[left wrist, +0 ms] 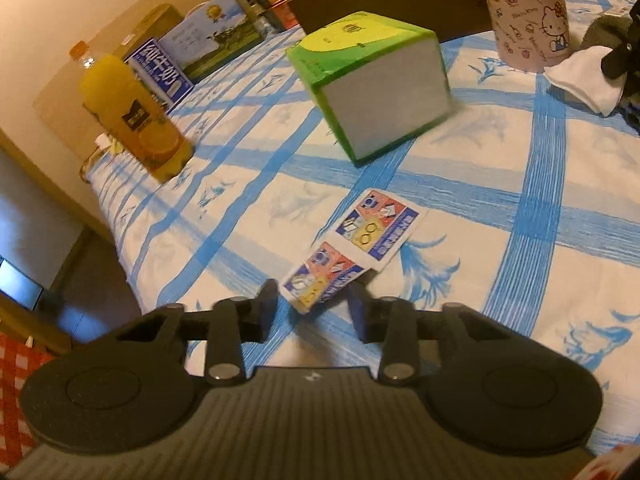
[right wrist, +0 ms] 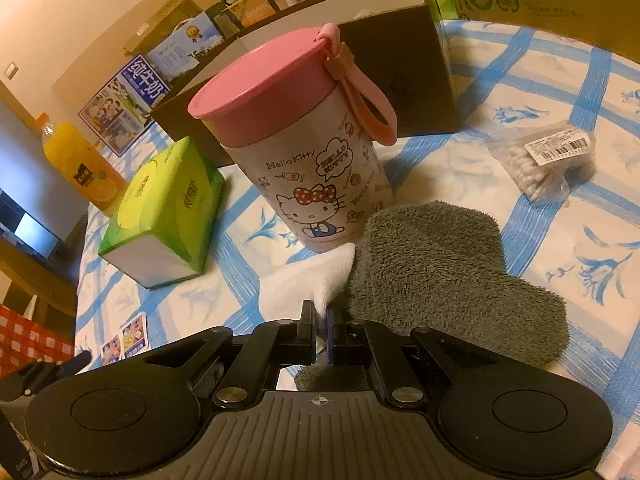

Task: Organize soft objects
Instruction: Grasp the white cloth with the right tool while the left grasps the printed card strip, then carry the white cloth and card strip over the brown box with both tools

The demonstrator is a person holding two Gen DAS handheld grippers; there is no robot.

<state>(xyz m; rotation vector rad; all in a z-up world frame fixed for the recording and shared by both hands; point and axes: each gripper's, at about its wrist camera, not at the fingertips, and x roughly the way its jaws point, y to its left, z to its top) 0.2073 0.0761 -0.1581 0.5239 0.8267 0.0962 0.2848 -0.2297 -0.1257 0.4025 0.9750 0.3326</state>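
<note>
My right gripper (right wrist: 320, 318) is shut on the corner of a white cloth (right wrist: 308, 282) lying on the blue-checked tablecloth. A grey fluffy cloth (right wrist: 440, 264) lies right beside it, partly under the gripper. My left gripper (left wrist: 313, 306) is open, its fingers on either side of the near end of two joined printed sachets (left wrist: 352, 240) lying flat. The white cloth (left wrist: 580, 80) and the grey cloth (left wrist: 604, 30) also show at the far right of the left wrist view.
A green tissue pack (left wrist: 372, 80) (right wrist: 168, 212), a pink Hello Kitty canister (right wrist: 308, 148) (left wrist: 528, 12), an orange juice bottle (left wrist: 132, 116) (right wrist: 80, 164), a bag of cotton swabs (right wrist: 548, 158), a dark brown box (right wrist: 400, 76) and milk cartons (left wrist: 160, 68) stand around. The table edge is at left.
</note>
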